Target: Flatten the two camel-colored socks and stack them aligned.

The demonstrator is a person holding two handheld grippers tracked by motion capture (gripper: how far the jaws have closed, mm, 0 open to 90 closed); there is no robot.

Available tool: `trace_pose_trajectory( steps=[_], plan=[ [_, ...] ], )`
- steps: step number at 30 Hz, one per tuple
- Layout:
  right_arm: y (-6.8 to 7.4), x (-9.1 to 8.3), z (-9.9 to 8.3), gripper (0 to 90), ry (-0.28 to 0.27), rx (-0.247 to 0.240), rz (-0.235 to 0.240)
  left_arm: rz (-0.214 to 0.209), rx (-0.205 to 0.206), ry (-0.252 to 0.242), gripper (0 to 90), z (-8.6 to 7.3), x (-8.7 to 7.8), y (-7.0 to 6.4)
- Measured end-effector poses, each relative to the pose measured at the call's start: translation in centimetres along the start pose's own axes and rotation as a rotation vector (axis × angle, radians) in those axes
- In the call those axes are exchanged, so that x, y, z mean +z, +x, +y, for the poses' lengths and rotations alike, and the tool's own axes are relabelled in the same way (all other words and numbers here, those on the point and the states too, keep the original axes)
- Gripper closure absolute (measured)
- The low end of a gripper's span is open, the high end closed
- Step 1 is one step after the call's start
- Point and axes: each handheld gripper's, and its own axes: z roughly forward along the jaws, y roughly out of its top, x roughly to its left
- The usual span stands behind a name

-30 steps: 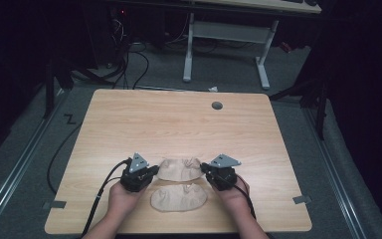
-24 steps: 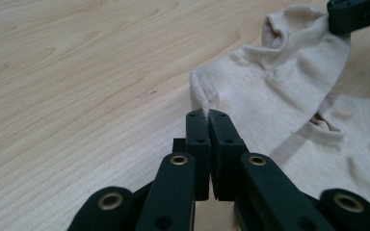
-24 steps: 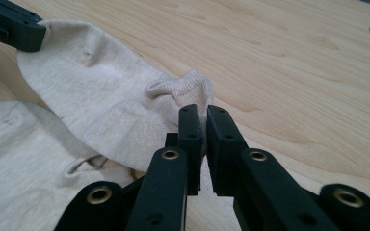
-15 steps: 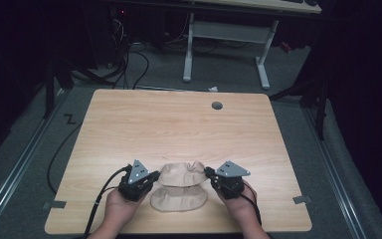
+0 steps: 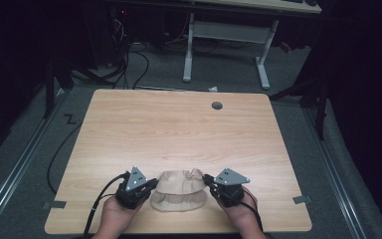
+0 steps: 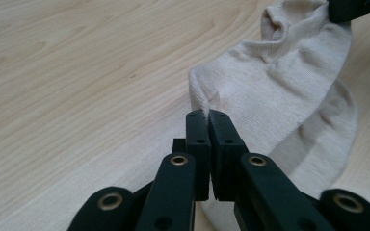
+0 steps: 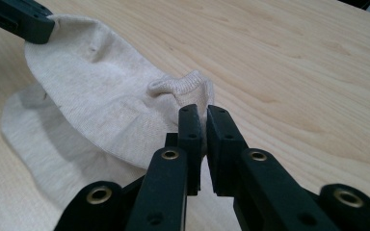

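Note:
A beige sock (image 5: pixel 179 181) hangs stretched between both grippers, just above the table near its front edge. My left gripper (image 5: pixel 153 183) is shut on its one end (image 6: pixel 203 103); my right gripper (image 5: pixel 208 179) is shut on the cuff end (image 7: pixel 192 91). A second beige sock (image 5: pixel 178 202) lies flat on the table beneath it, partly covered (image 6: pixel 318 159) (image 7: pixel 43 144). The right gripper's jaw tip (image 6: pixel 354 7) shows at the top right of the left gripper view. In the right gripper view, the left gripper's jaw (image 7: pixel 21 19) pinches the sock's far corner.
The wooden table (image 5: pixel 179 129) has a round grey cable hole (image 5: pixel 217 105) at the back right. Tape marks (image 5: pixel 302 199) sit near the front corners. Cables trail off the left gripper over the table's front edge. A white desk frame (image 5: pixel 224 35) stands on the floor behind.
Both grippers have drawn back toward the front edge with the sock held between them. It now hangs over the second sock instead of behind it.

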Motion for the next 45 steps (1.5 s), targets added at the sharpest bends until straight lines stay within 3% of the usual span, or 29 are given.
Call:
trace_pose_trajectory(
  steps=[15, 29, 33, 37, 45],
  plan=[
    [1.9, -0.6, -1.9, 84.9, 0.065, -0.021, 0.054, -0.019, 0.017, 0.065, 87.5, -2.0, -1.2, -1.7],
    [2.1, -0.3, -2.6, 84.6, 0.113, -0.013, 0.080, -0.032, 0.011, 0.113, 86.7, -2.9, -1.0, -2.0],
    [2.2, -0.2, -2.8, 84.4, 0.130, -0.015, 0.088, -0.027, 0.027, 0.140, 85.7, -3.1, -0.8, -2.2],
    [2.1, 0.2, -3.1, 83.9, 0.151, -0.013, 0.094, -0.017, 0.028, 0.172, 82.2, -3.5, -0.3, -2.1],
    [1.7, 0.4, -3.4, 76.9, 0.162, 0.006, 0.099, -0.007, 0.022, 0.160, 70.3, -3.4, -0.3, -1.9]
  ],
)
